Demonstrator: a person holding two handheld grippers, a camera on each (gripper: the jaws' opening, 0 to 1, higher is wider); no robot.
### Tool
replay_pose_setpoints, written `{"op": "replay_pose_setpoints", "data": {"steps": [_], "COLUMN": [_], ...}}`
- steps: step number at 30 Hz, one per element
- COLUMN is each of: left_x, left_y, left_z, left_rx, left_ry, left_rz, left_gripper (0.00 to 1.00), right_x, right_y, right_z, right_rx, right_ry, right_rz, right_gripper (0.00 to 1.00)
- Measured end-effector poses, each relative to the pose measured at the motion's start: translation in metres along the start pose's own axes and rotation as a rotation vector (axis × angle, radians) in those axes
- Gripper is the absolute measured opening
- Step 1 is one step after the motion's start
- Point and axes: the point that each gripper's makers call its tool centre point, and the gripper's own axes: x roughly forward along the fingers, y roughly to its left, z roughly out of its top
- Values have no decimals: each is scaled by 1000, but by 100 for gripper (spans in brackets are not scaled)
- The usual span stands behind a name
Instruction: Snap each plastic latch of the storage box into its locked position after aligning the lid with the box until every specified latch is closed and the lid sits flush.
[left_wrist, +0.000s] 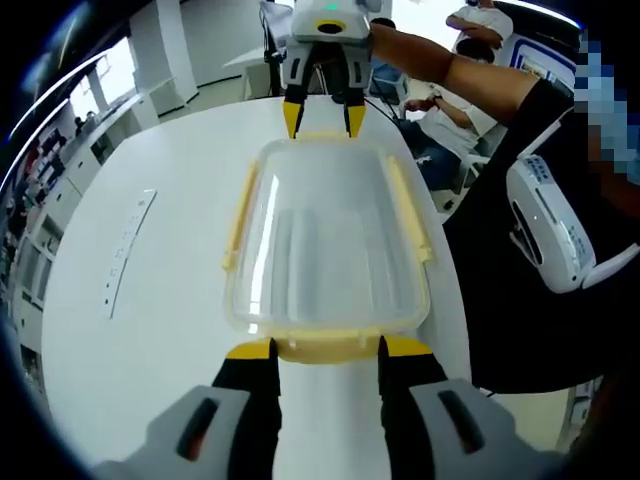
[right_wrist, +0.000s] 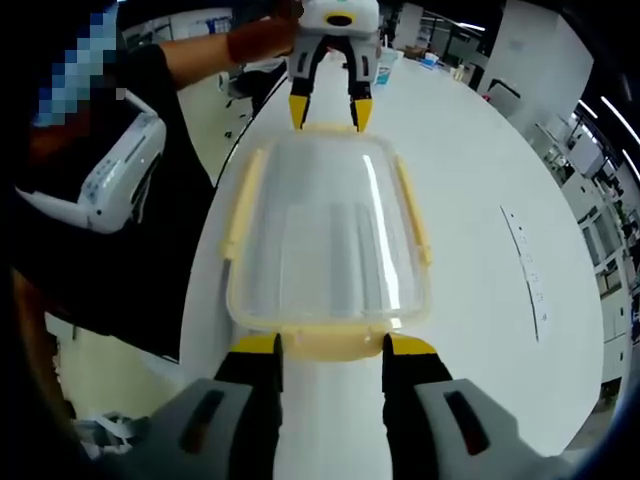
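Left gripper view. Your left gripper (left_wrist: 328, 347) rises from the bottom edge with its yellow-tipped jaws spread wide, one on each side of the near end latch (left_wrist: 325, 347) of the storage box (left_wrist: 325, 245); the jaws bracket the yellow latch and grip nothing. The box lies lengthwise on the white desk (left_wrist: 150, 300), its clear lid (left_wrist: 325, 230) seated on top. Yellow side latches (left_wrist: 240, 215) run along both long edges. At the far end your right gripper (left_wrist: 325, 118) points down at the far end latch (left_wrist: 325, 134), its jaws parted and its yellow tips at or just above that latch; whether they touch it you cannot tell. A flat strip (left_wrist: 128, 250) lies on the desk well apart from the box. Seated people (left_wrist: 470, 60) show beyond the desk.

Right gripper view. Your right gripper (right_wrist: 328, 347) comes up from the bottom, jaws wide apart and empty, flanking the yellow end latch (right_wrist: 328, 343) nearest this camera. The storage box (right_wrist: 328, 235) stretches away along the desk (right_wrist: 480, 200), lid (right_wrist: 328, 225) in place, side latches (right_wrist: 243, 200) on both long edges. Your left gripper (right_wrist: 325, 112) stands at the opposite end, jaws parted over the latch (right_wrist: 328, 128) there. The strip (right_wrist: 527, 265) lies on the desk, well apart from the box.
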Motion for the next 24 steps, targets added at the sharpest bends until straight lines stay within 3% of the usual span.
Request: {"op": "replay_pose_setpoints", "data": {"steps": [24], "left_x": [13], "left_y": [6], "left_z": [-3], "left_rx": [-2], "left_ry": [1], "left_rz": [-14], "left_gripper": [35], "right_x": [16], "right_y": [2], "right_z": [-9], "right_rx": [7], "right_ry": [7], "right_rz": [5], "right_gripper": [35]}}
